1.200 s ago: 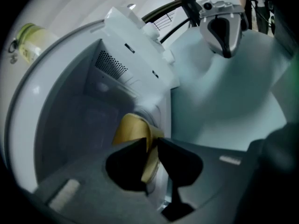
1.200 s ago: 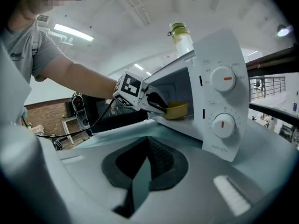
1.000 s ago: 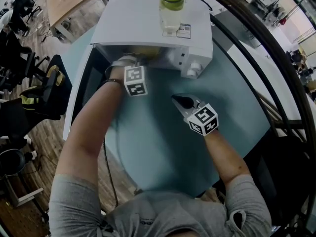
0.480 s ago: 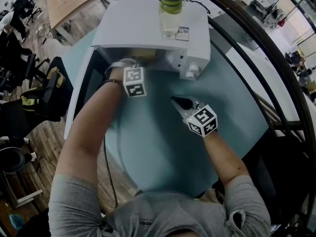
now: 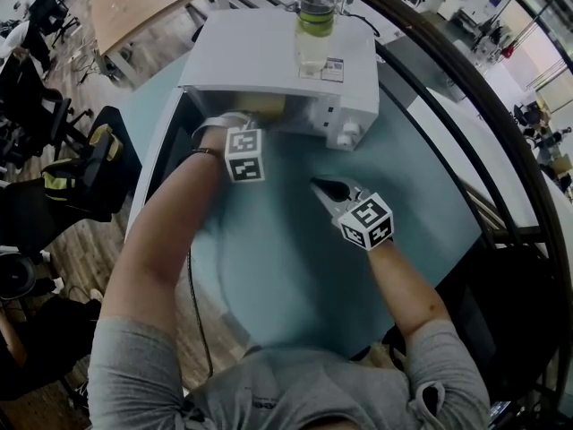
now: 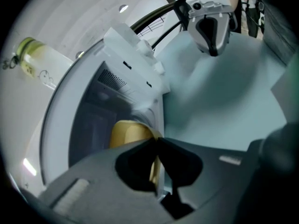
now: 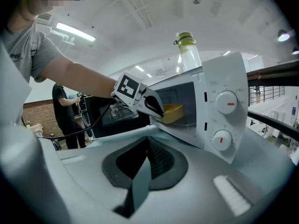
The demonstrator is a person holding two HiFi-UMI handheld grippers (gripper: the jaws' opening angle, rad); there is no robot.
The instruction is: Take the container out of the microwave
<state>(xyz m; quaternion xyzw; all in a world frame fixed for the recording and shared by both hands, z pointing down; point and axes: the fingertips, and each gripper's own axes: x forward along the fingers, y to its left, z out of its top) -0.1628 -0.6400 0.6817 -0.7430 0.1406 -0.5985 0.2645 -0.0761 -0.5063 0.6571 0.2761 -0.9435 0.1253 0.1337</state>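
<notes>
Clearly, the left gripper (image 6: 157,141) clamps its 2 jaws on the yellow plastic container (image 6: 127,132) rim inside the white microwave (image 5: 269,56) (its side shows only in the right gripper view); the right gripper (image 7: 147,143) has its jaws together, empty.

You're in an open-plan office: desks (image 5: 148,3), black swivel chairs (image 5: 85,164), wood flooring (image 5: 85,231) and ceiling strip lights (image 7: 74,31) surround you.

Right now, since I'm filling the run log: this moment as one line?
left tongs: shut on container | container: inside open microwave | right tongs: shut, empty
</notes>
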